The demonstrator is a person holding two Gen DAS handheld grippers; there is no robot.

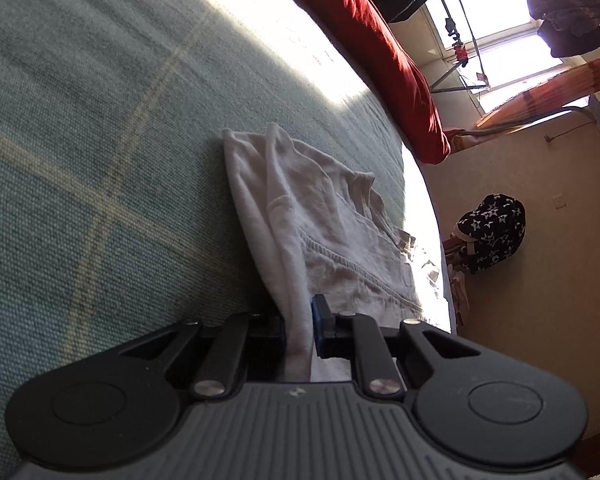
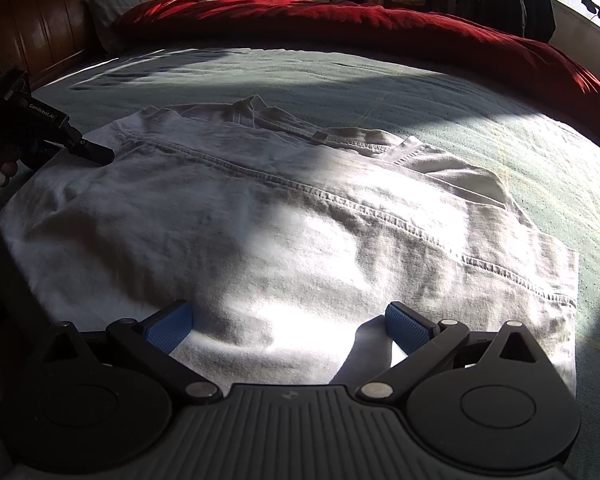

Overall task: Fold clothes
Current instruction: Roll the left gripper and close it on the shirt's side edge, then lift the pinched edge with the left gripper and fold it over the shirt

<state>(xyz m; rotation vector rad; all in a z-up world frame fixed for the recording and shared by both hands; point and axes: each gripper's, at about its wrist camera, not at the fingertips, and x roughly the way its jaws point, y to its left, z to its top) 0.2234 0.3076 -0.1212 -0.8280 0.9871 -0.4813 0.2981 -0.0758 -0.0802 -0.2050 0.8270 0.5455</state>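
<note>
White cotton T-shirt (image 2: pixel 260 216) lying partly folded on a green woven bed (image 2: pixel 380 84).
Left gripper (image 1: pixel 300 328) jaws pinch its edge; right gripper (image 2: pixel 288 320) jaws wide. Thin fabric could slip, spoiling the fold.

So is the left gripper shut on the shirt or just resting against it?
Shut on it. The left gripper has its fingers closed with a fold of the white shirt pinched between them.

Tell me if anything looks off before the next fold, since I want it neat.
Nothing is spilled or torn. The white shirt lies inside out, seams showing, with its far edge rumpled near the collar. The left gripper pinches one edge.
</note>
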